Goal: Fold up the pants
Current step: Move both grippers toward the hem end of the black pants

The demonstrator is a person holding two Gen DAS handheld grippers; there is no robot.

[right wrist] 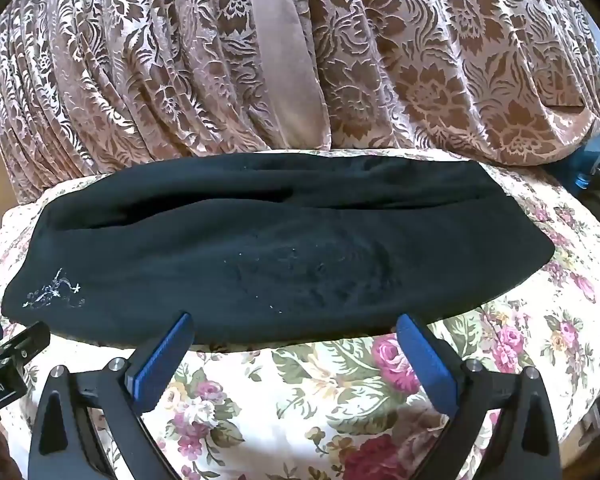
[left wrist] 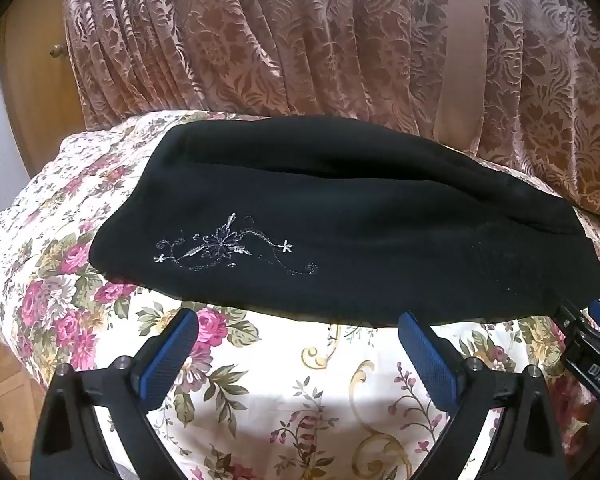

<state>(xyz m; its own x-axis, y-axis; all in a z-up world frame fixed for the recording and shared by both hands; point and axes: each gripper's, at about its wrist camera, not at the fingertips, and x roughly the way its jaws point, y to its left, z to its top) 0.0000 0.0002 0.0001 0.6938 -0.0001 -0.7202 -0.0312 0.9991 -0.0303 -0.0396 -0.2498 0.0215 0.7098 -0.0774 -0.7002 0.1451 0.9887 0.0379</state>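
Lying lengthwise across the floral bedspread [left wrist: 260,392], the black pants [left wrist: 340,232] present their near edge for pickup. The left gripper [left wrist: 298,344] and right gripper [right wrist: 294,346] hover just short of it, fingers spread wide, holding nothing.

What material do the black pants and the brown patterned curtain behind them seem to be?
Black pants: probably soft matte fleece or knit; fuzzy surface, no shine, silvery embroidery. Brown patterned curtain: seemingly velvet burnout fabric; dark raised flowers on a shinier pale ground.
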